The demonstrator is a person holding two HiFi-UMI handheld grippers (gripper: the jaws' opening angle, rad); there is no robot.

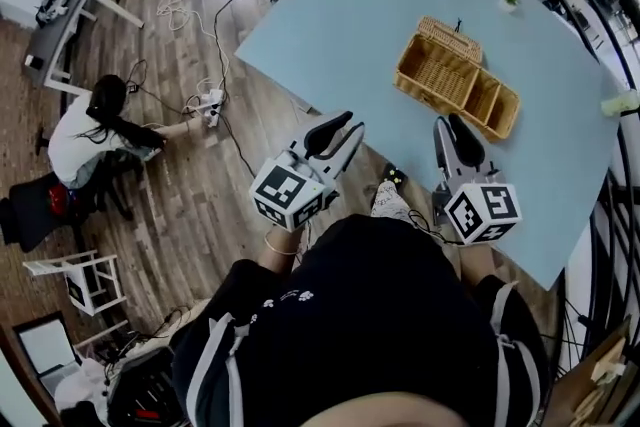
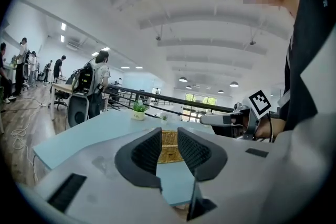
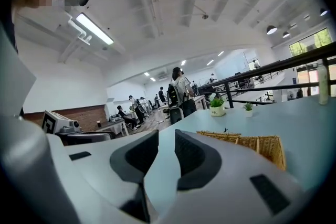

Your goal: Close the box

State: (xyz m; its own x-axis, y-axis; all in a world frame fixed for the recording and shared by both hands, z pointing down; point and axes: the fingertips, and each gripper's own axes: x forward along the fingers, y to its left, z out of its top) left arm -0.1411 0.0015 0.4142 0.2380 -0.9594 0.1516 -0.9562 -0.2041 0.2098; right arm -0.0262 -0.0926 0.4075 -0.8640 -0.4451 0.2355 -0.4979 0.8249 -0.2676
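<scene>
The left gripper [image 1: 345, 127] has its jaws a little apart and holds nothing. The right gripper [image 1: 448, 122] is the same, jaws parted and empty. Neither touches anything. Both are held side by side in front of the person's chest at the near edge of the pale blue table [image 1: 340, 25], pointing roughly level across it. The wicker box [image 1: 455, 75] lies on the table ahead of them, its woven inside showing, nearer the right gripper.
</scene>
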